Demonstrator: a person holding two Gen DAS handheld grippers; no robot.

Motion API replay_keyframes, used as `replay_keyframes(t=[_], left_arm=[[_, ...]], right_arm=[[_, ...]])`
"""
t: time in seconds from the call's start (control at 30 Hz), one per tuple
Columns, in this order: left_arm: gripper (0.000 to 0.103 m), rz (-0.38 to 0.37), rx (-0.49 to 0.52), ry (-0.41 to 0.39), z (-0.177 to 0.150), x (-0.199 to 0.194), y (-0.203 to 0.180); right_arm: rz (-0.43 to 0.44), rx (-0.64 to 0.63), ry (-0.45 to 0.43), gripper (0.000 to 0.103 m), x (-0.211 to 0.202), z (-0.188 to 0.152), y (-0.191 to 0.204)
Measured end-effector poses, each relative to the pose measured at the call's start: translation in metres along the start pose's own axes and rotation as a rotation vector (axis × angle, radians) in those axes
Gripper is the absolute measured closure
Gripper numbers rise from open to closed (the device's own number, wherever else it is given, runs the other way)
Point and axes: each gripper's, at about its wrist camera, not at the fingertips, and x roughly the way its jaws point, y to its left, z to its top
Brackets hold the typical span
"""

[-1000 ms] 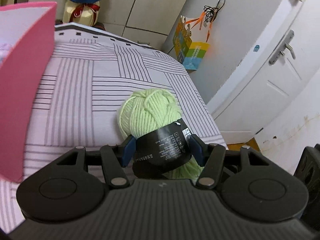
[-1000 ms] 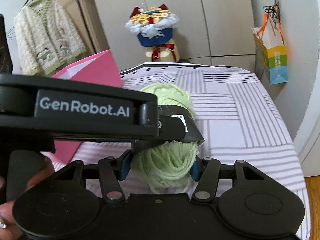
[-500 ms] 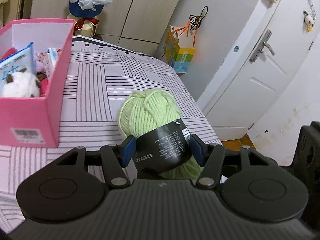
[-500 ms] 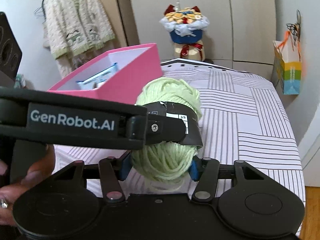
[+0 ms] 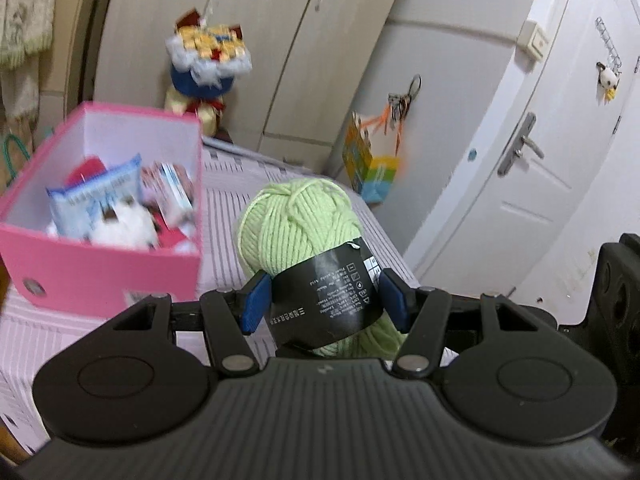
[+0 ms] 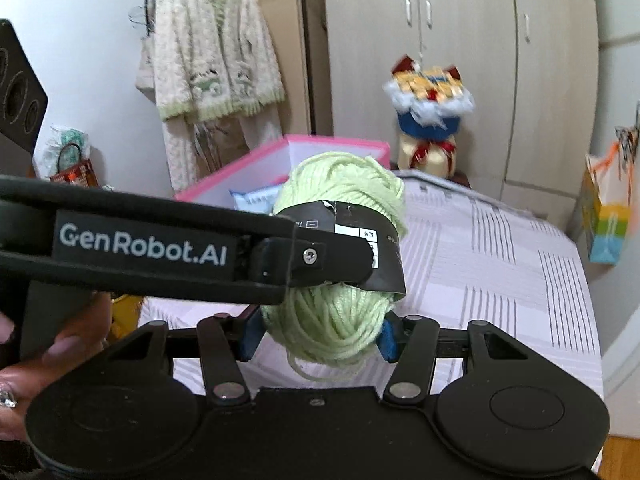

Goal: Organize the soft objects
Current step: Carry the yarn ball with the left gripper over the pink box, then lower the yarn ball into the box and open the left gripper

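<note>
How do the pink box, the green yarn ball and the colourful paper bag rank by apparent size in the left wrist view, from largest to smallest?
1. pink box
2. green yarn ball, though it looks enlarged because it is held close to the camera
3. colourful paper bag, which hangs farther away and so looks small

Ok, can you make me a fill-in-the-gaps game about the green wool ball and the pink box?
1. Both grippers hold one ball of yarn whose colour is light ____.
2. The paper band around the yarn is ____.
3. The box on the bed is ____ on the outside.
4. The left gripper clamps the yarn on its band; the right gripper clamps its ____ end.

Missing words: green; black; pink; bare
</note>
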Motion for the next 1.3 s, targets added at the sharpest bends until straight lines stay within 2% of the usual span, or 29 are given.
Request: replay_keyframes(t=[0.17,0.4,0.57,0.73,0.9,1.07,1.3], left_arm=[[0.045,0.036,0.042,-0.070,0.022,-0.010,0.009],[0.044,0.080,0.067,-0.128,0.058,-0.008,0.034],[0.044,0.144,0.088,-0.161,0.082,0.009,0.058],[0.044,0.191,0.052,-0.156,0.111,0.035,0.092],[0.044,0.193,0.006,-0.104,0.129,0.066,0.126],[0.044,0.189,-0.052,-0.039,0.130,0.097,0.152],[0.044,0.203,-0.126,0.005,0.132,0.127,0.183]], right_arm=[[0.029,0.001,-0.057,0.043,0.008,0.023,0.007],[0.109,0.029,-0.102,0.043,0.042,0.063,0.007],[0.194,0.053,-0.103,0.043,0.081,0.086,0.004],[0.276,0.110,-0.092,0.044,0.120,0.105,-0.005],[0.266,0.093,-0.063,0.048,0.159,0.116,-0.012],[0.206,0.035,-0.024,0.049,0.189,0.117,-0.015],[0.120,-0.065,0.015,0.050,0.221,0.117,-0.012]])
